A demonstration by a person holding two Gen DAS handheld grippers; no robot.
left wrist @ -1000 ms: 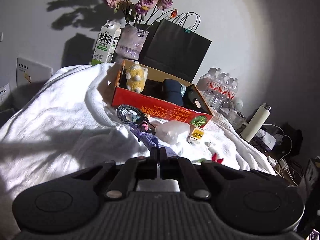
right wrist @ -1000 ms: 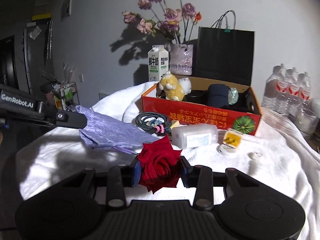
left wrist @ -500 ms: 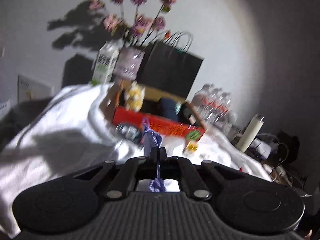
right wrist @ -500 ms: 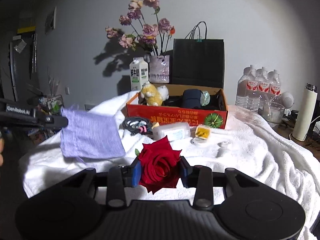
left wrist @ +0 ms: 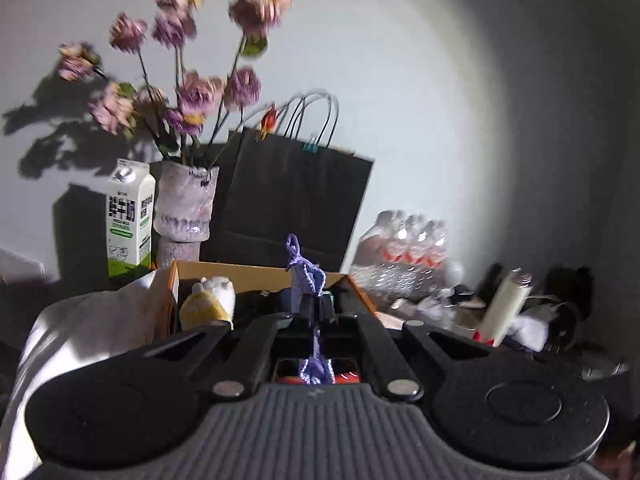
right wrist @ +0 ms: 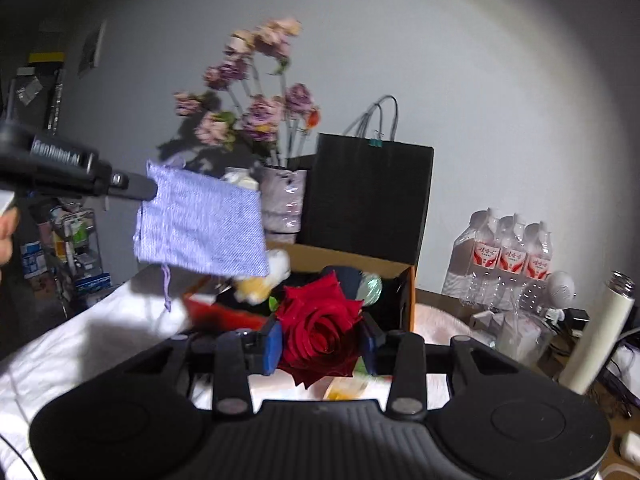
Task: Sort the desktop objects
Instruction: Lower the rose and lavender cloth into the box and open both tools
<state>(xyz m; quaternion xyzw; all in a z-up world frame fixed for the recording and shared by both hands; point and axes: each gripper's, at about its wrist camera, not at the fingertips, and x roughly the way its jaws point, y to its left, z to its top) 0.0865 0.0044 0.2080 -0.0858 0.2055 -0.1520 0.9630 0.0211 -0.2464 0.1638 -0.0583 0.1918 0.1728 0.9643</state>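
Note:
My left gripper [left wrist: 316, 308] is shut on a purple drawstring pouch [left wrist: 306, 280]. In the right wrist view the pouch [right wrist: 204, 226] hangs in the air from the left gripper [right wrist: 150, 190], left of and above the box. My right gripper [right wrist: 320, 342] is shut on a red rose [right wrist: 318, 330], held up in front of the open red cardboard box [right wrist: 404, 292]. The box [left wrist: 256, 274] holds a yellow plush toy [left wrist: 210, 306] and dark items.
Behind the box stand a vase of dried flowers [left wrist: 184, 208], a milk carton [left wrist: 130, 220] and a black paper bag [left wrist: 296, 204]. Water bottles [right wrist: 508, 260] and a white flask [right wrist: 600, 332] stand at the right. A white cloth [right wrist: 80, 344] covers the table.
Both grippers have risen and moved toward the box. The pouch has been lifted off the table and hangs high. The rose stays in the right gripper.

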